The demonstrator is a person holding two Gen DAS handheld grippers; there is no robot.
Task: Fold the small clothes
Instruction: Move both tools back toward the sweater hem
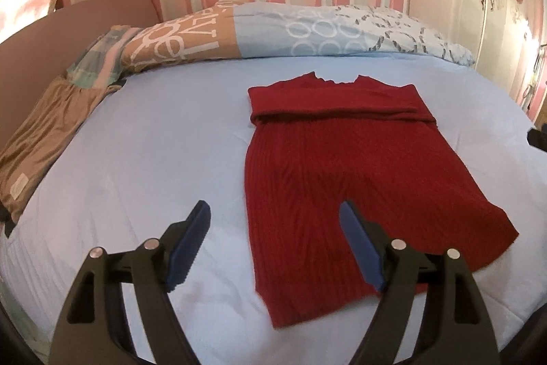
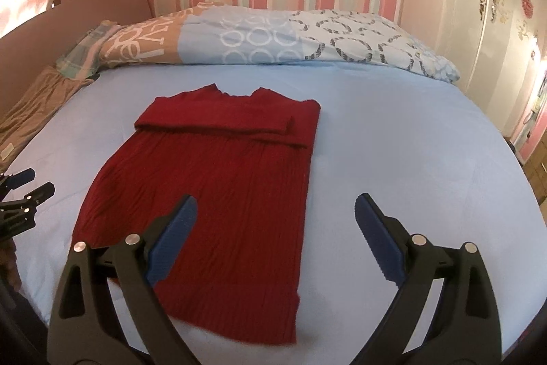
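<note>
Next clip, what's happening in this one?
A person with a handheld gripper in each hand is folding a red knit sweater laid flat on a light blue bed sheet. Its sleeves are already folded across the chest, with the hem nearest the cameras. The left gripper and right gripper both hover open above the hem end, holding nothing. A patterned duvet lies bunched at the far edge of the bed.

The black left gripper (image 1: 273, 221) and black right gripper (image 2: 277, 214) hover level, blue-padded fingers (image 1: 186, 248) spread wide, holding nothing.
</note>
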